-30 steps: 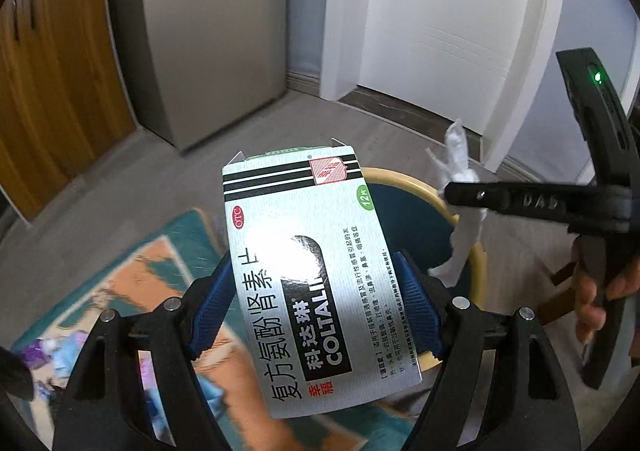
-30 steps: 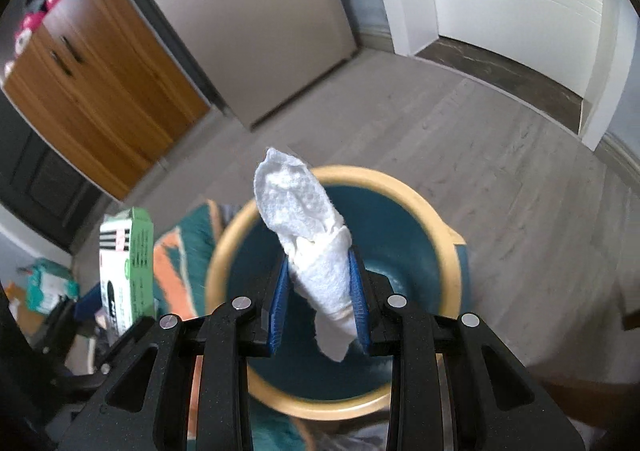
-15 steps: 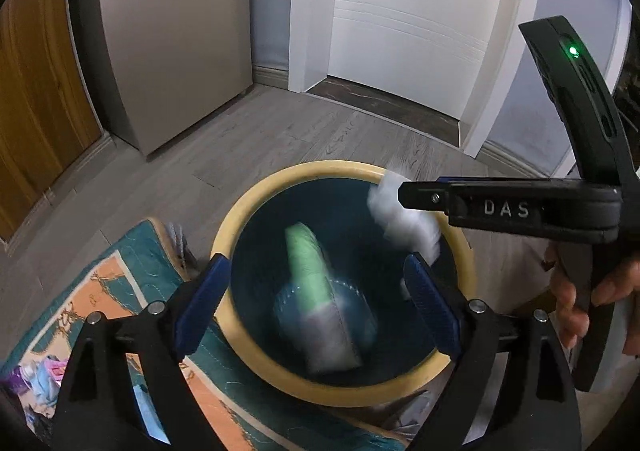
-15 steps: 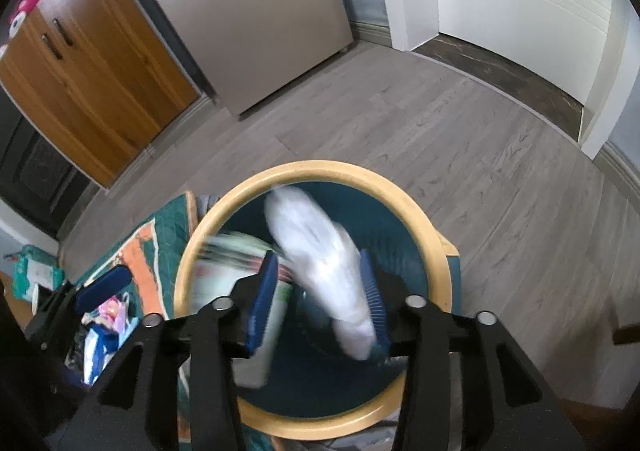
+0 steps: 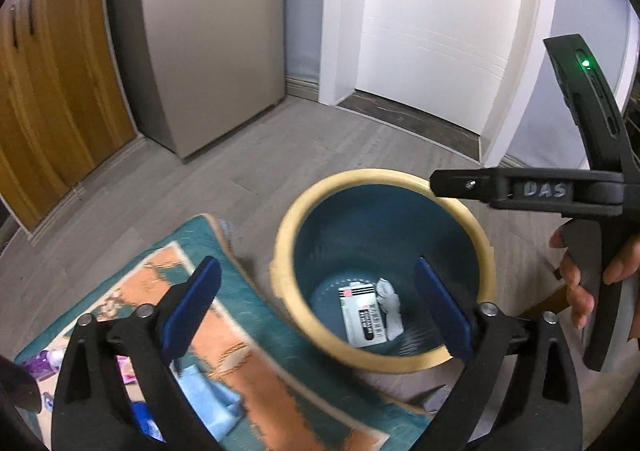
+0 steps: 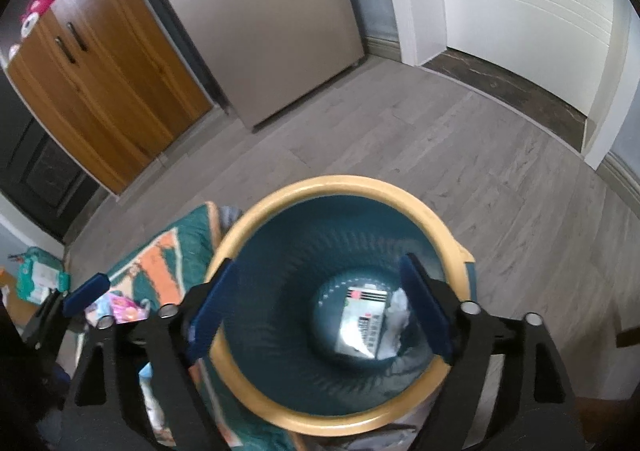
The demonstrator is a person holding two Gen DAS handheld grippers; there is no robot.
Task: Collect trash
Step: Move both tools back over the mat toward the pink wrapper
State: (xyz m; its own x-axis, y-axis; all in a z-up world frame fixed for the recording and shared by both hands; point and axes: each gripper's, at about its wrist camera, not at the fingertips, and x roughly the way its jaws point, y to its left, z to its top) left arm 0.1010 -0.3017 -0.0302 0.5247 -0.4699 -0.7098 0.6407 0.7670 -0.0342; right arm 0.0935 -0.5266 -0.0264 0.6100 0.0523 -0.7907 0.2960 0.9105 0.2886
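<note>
Two bits of trash lie at the bottom of the bin (image 5: 280,251): a medicine box (image 5: 362,317) flat on its back, and a crumpled tissue (image 5: 389,305) touching its right edge. Right wrist view shows the same pair, box (image 6: 364,321) w/ tissue (image 6: 394,317) just beside it, deep inside the teal ribbed wall.

Left gripper (image 5: 316,315) hangs over the rug-side rim w/ jaws spread wide, nothing between the blue pads. Right gripper (image 6: 318,309) sits right above the bin mouth, jaws likewise released & empty; in the left view it shows side-on, hand (image 5: 588,275) on its handle.

Handling, as a guess: box is light thin card, prob near empty, stiff on its faces but crushes at the edges, so pinch across the narrow sides, moderate squeeze. Tissue is soft, near weightless, grabs anywhere, won't slip but may snag or tear.

More clutter on the rug (image 5: 248,363) at lower left (small packets, blue cloth (image 5: 208,399)), blurred, can't tell which is trash. Those look like the next candidates; both items in the bin seem done
</note>
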